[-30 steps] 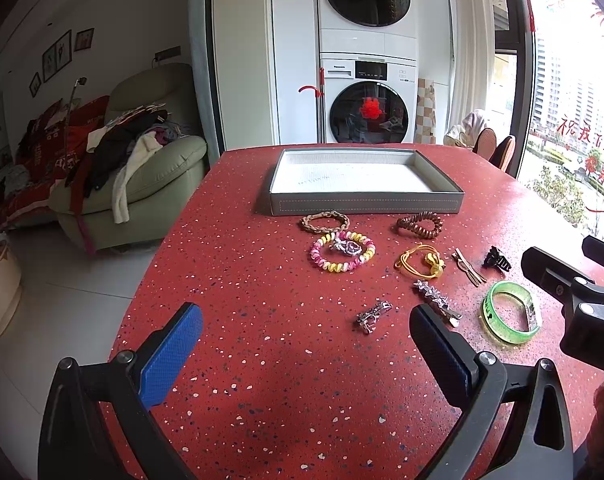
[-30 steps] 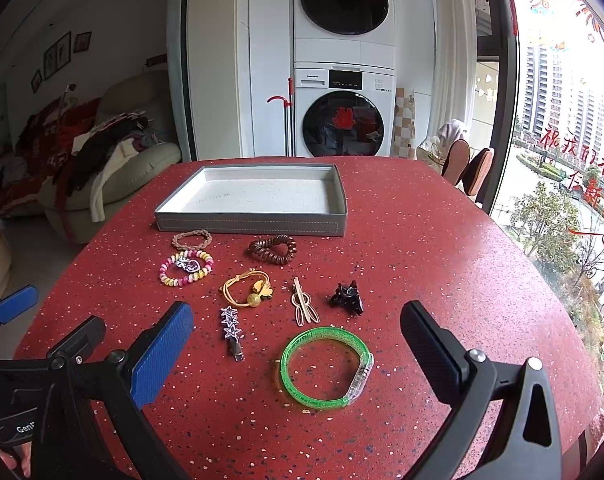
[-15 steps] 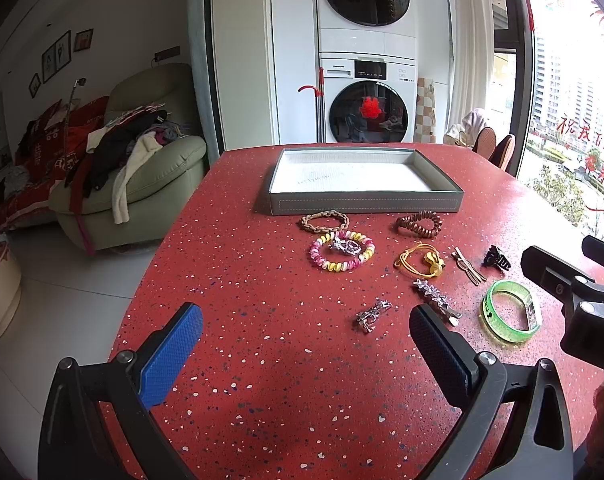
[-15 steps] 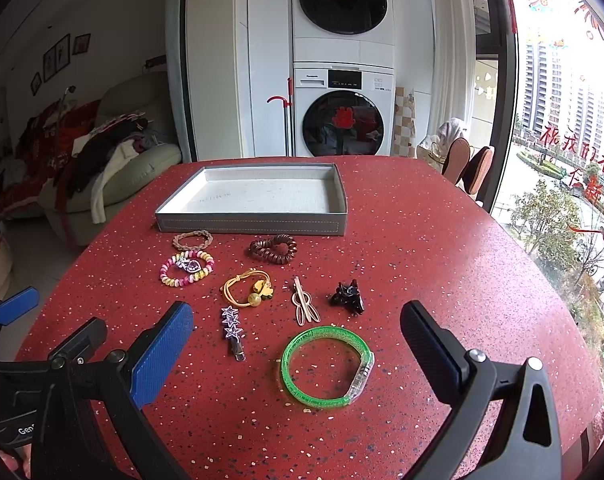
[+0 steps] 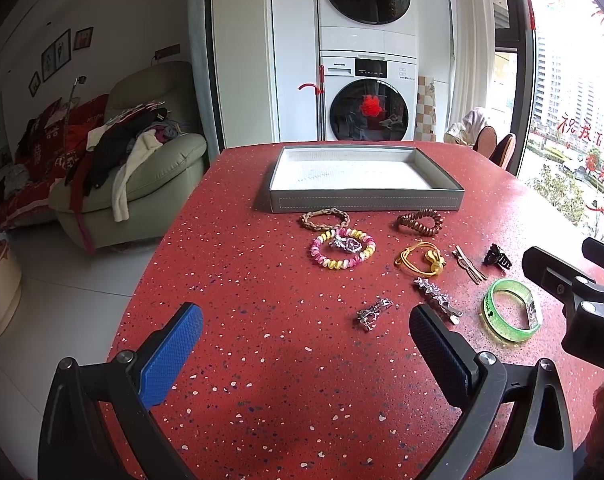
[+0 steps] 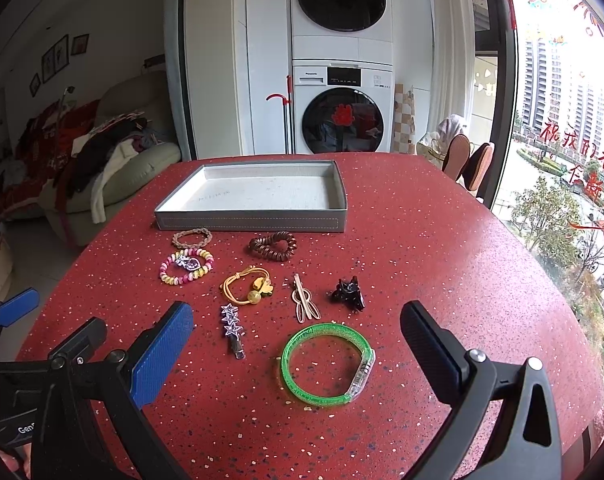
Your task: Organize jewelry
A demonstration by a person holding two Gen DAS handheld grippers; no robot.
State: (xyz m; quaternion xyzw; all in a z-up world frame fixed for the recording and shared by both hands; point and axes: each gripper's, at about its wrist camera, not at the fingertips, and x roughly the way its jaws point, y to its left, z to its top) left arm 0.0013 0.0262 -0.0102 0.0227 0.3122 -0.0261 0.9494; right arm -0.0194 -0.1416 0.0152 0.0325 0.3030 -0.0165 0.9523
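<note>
An empty grey tray [image 5: 366, 202] [image 6: 254, 224] stands at the far side of the red table. In front of it lie a braided band [image 5: 324, 218], a pink-yellow bracelet [image 5: 343, 250], a brown coil tie [image 5: 419, 223], a yellow tie [image 5: 421, 263], a gold clip [image 6: 304, 300], a black claw clip [image 6: 348, 294], a star clip [image 6: 232, 330], a silver piece [image 5: 373, 313] and a green bangle [image 6: 328, 364]. My left gripper [image 5: 302, 346] is open and empty, short of the silver piece. My right gripper [image 6: 296, 348] is open and empty, around the bangle's near side.
The red table [image 5: 262, 360] ends at the left above a white tiled floor. A green sofa with clothes [image 5: 142, 172] stands to the left. Stacked washing machines [image 6: 342, 80] stand behind the table. Chairs [image 6: 468, 164] and a window are at the right.
</note>
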